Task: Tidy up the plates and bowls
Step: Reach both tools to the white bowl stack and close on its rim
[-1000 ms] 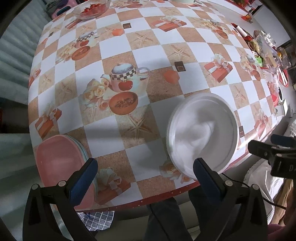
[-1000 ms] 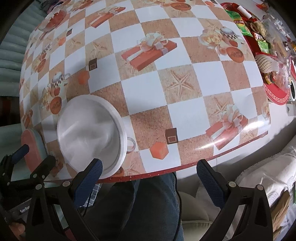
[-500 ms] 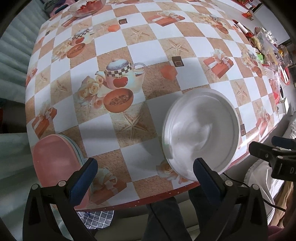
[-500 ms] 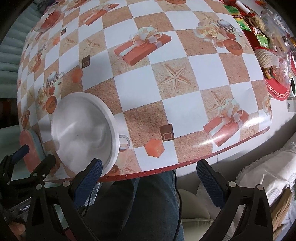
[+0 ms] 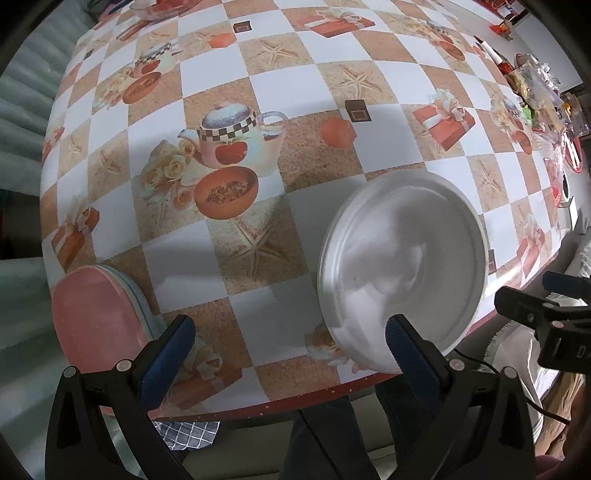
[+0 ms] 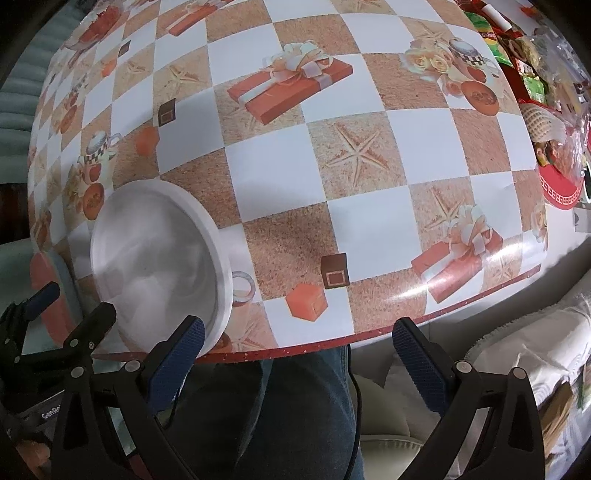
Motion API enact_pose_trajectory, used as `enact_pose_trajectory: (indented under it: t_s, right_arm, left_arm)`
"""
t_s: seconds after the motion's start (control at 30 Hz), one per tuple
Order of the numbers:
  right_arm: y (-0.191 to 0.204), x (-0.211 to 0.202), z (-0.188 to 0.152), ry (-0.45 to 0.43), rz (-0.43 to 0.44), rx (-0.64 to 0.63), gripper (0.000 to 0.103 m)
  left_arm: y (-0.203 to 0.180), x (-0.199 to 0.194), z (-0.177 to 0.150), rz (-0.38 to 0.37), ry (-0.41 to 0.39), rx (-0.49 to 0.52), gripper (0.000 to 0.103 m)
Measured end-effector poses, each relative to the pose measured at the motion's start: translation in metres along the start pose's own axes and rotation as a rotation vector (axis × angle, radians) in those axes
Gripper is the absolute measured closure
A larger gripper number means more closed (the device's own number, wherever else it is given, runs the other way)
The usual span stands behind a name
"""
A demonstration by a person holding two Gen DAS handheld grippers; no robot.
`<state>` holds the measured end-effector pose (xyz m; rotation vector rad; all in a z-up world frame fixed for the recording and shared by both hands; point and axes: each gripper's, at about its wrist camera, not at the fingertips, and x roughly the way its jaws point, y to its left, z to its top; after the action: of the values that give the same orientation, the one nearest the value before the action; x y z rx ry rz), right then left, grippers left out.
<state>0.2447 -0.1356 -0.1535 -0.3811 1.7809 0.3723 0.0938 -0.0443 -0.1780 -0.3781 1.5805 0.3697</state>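
A white plate (image 5: 402, 273) lies flat near the table's front edge; the right wrist view has the same white plate (image 6: 159, 254) at lower left. A stack of plates with a pink one on top (image 5: 96, 314) sits at the front left corner, and its edge (image 6: 44, 280) peeks in at the far left of the right wrist view. My left gripper (image 5: 288, 339) hangs open over the front edge, its right finger (image 5: 402, 343) overlapping the white plate's near rim. Open too, my right gripper (image 6: 299, 354) holds nothing, just off the table edge to the plate's right.
The table (image 5: 236, 277) wears a checked cloth printed with teapots, gifts and starfish. A glass bowl of red fruit (image 5: 155, 5) stands at the far left. Snack packets and a red tray (image 6: 554, 177) crowd the right end. A person's legs in jeans (image 6: 295, 413) are below the edge.
Both grippers have drawn back a little toward the table's front edge, so the white plate sits slightly farther up and left in the views. Both stay open.
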Motion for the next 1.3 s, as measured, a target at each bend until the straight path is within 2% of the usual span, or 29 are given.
enact_pose_trajectory:
  t_s: [0.37, 0.9, 1.17, 1.3]
  right_arm:
    - [0.012, 0.013, 0.023, 0.019, -0.017, -0.017, 0.001]
    - [0.037, 0.056, 0.056, 0.076, -0.034, -0.048, 0.0]
    - [0.042, 0.072, 0.06, 0.093, 0.006, -0.051, 0.0]
    - [0.043, 0.075, 0.06, 0.082, 0.02, -0.064, 0.0]
  left_arm:
    - [0.004, 0.019, 0.013, -0.008, 0.042, -0.037, 0.0]
    - [0.015, 0.057, 0.026, 0.034, 0.051, -0.072, 0.0]
    - [0.02, 0.069, 0.028, 0.005, 0.046, -0.073, 0.0]
    - [0.023, 0.075, 0.02, -0.04, 0.047, -0.09, 0.0]
